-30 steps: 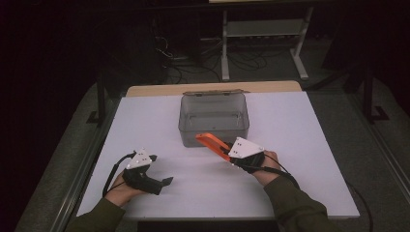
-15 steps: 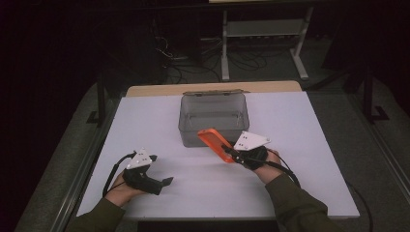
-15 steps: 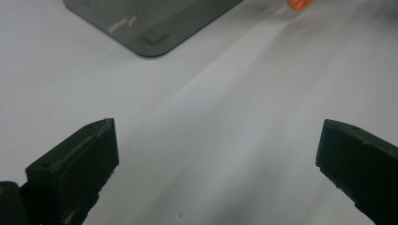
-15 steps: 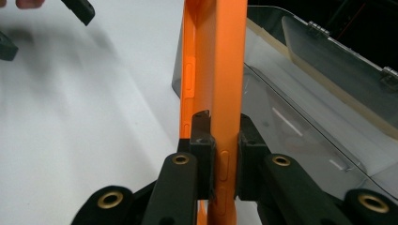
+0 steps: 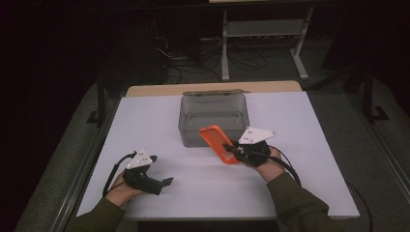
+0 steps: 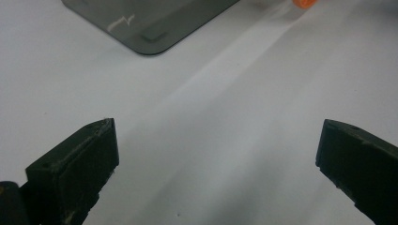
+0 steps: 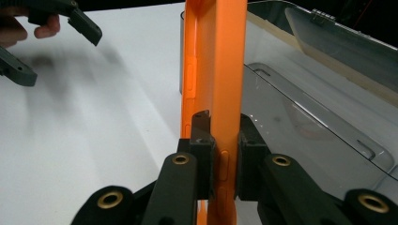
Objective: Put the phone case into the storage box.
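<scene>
Dark lab, cables and a metal stand sitting behind a white table. A clear grey plastic box is sitting open-topped at the table's middle, lid hinged back on the far side.

Right gripper is pinching an orange phone case across its thin edge; in the right gripper view both pads are pressing on the case from either side, jaws pressed together on it. Case is sitting off the table, tilted, its long axis running away from the jaws toward the box; its far end is overlapping the box's near rim in the high view.

Left gripper is resting low at the near-left with the hand on the table, jaws spread wide, nothing between them. In the left gripper view a corner of the box is lying ahead and well apart.

Key relation: the box is lying straight ahead of the case along the case's own long axis, opening just beyond the leading end. Right hand is clearly the nearer one. My read: case is going into the box, so the leading end needs clearing the near wall before tipping down; clipping that rim is the likely snag.
</scene>
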